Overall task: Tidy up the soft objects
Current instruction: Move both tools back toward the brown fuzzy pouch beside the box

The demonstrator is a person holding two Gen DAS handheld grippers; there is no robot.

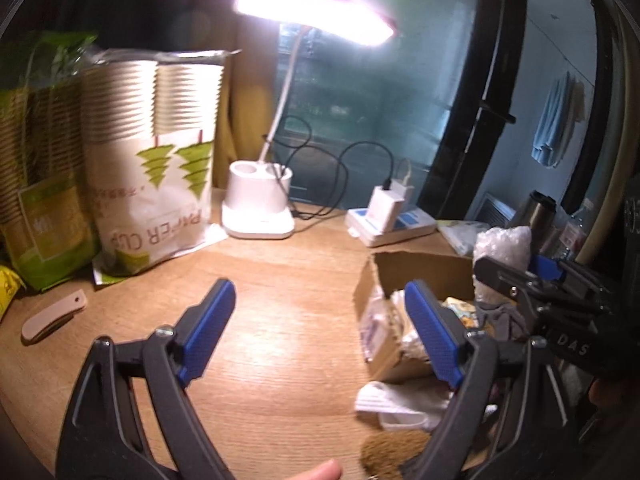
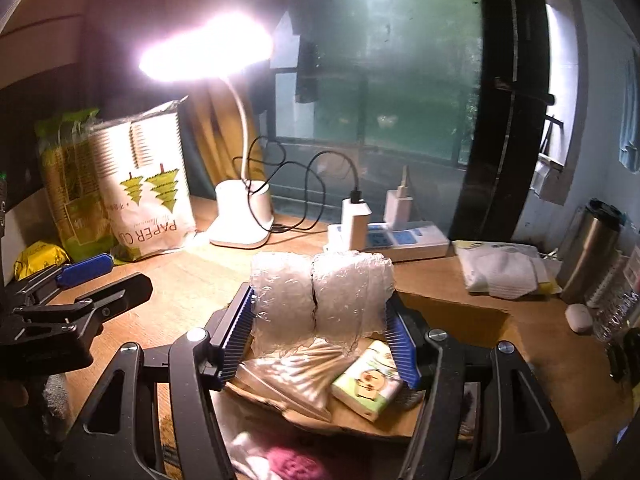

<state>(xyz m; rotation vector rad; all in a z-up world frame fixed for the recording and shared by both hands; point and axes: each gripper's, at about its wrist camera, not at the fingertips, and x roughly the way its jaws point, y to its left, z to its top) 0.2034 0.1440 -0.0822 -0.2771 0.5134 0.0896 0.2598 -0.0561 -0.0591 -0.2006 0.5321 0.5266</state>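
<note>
My right gripper (image 2: 320, 320) is shut on a folded wad of clear bubble wrap (image 2: 320, 300) and holds it over an open cardboard box (image 2: 452, 308). In the box lie a bag of cotton swabs (image 2: 292, 376) and a small green tissue pack (image 2: 368, 384). In the left wrist view the same box (image 1: 416, 268) sits at right with the bubble wrap (image 1: 500, 240) above it. My left gripper (image 1: 320, 328) is open and empty over bare wooden desk, left of the box. A white cloth (image 1: 400, 400) lies in front of the box.
A lit white desk lamp (image 1: 260, 208) stands at the back. Packs of paper cups (image 1: 156, 160) stand at left. A power strip with chargers (image 2: 388, 236) lies behind the box. A steel flask (image 2: 588, 248) and a white pouch (image 2: 500, 268) are at right. A beige folded knife (image 1: 52, 316) lies at left.
</note>
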